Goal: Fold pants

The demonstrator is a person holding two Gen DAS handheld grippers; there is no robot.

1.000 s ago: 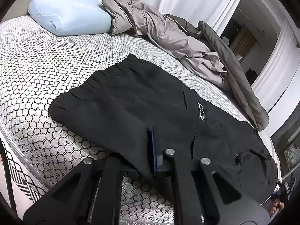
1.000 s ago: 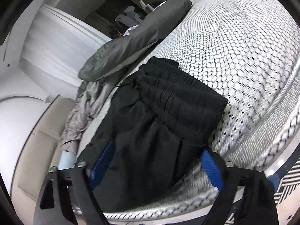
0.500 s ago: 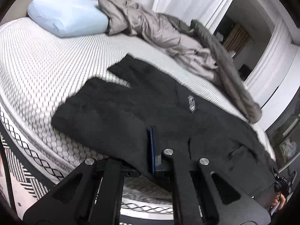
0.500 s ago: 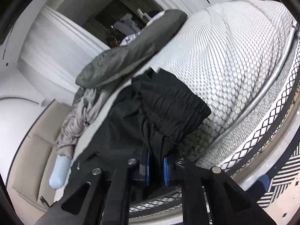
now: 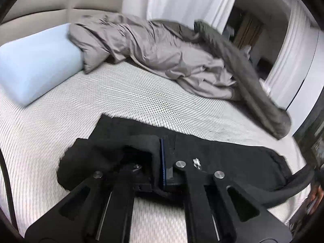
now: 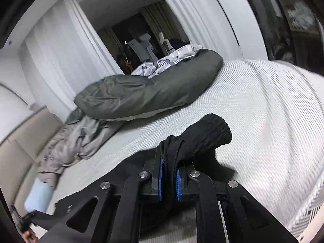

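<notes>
Both tongs, left (image 5: 163, 158) and right (image 6: 169, 179), clamp the pants (image 5: 222, 154); bunched cloth could slip, spoiling the fold.

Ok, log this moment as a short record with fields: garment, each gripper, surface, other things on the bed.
garment: black pants, partly lifted off the mattress
left gripper: shut on the pants' fabric
right gripper: shut on the bunched waistband
surface: white honeycomb-patterned mattress
bedding: grey duvet, crumpled along the far side
pillow: light blue pillow, by the headboard
image quality: both views motion-blurred
</notes>
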